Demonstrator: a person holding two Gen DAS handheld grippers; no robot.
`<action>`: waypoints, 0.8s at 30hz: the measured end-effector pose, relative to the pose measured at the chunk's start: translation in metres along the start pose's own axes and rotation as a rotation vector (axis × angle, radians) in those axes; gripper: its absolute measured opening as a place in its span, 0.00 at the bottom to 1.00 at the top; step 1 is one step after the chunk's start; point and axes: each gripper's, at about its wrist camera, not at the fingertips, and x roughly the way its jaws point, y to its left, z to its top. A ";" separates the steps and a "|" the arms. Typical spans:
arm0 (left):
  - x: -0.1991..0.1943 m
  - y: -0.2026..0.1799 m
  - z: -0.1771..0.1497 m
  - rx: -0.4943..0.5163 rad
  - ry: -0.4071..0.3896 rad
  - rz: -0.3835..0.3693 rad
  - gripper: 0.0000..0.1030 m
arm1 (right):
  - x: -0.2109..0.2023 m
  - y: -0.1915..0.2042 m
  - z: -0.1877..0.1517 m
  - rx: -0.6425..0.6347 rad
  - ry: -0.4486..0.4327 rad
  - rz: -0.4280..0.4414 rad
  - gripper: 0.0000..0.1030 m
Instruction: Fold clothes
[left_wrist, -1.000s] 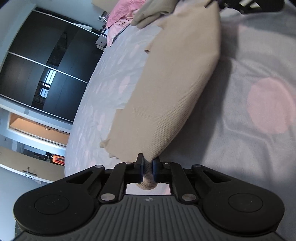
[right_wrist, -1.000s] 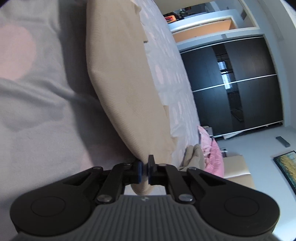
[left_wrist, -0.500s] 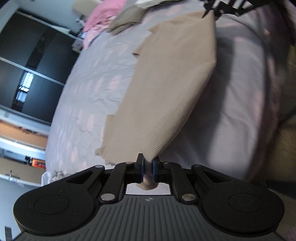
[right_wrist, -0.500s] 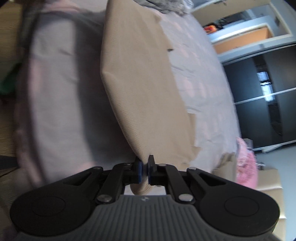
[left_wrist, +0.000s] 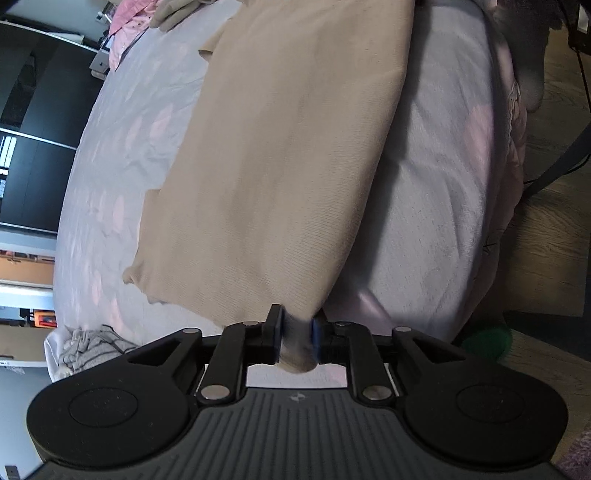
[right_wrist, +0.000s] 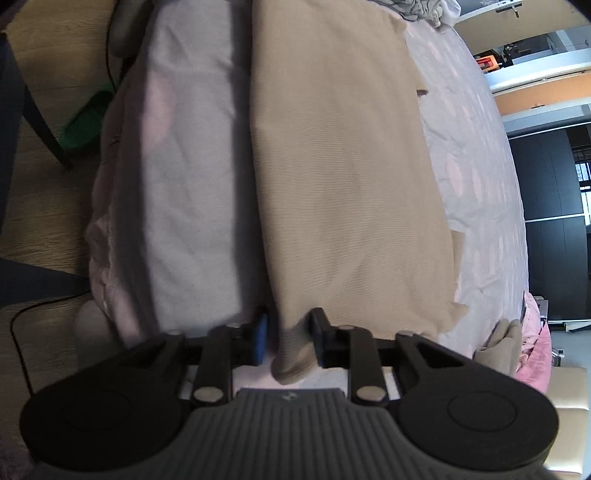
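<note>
Both claws have loosened since a moment ago: the left claw (left_wrist: 295, 334) still touches the beige garment (left_wrist: 288, 155), while the right claw (right_wrist: 288, 341) gapes around its corner. The garment now lies flatter across the bed (left_wrist: 443, 184).

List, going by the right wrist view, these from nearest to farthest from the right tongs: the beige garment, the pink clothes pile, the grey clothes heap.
1. Beige garment: its corner sits between the right tongs.
2. Pink clothes pile: lower right, at the bed's edge.
3. Grey clothes heap: top of frame, beyond the garment's far end.
</note>
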 end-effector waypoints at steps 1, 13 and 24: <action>-0.002 0.002 -0.001 -0.011 -0.003 -0.012 0.16 | -0.003 0.000 -0.001 0.002 -0.015 0.002 0.27; -0.040 0.010 0.001 -0.094 -0.186 -0.172 0.18 | -0.033 -0.002 0.000 0.051 -0.193 0.087 0.29; -0.014 0.062 0.015 -0.456 -0.129 -0.086 0.18 | -0.013 -0.065 0.006 0.497 -0.182 0.007 0.32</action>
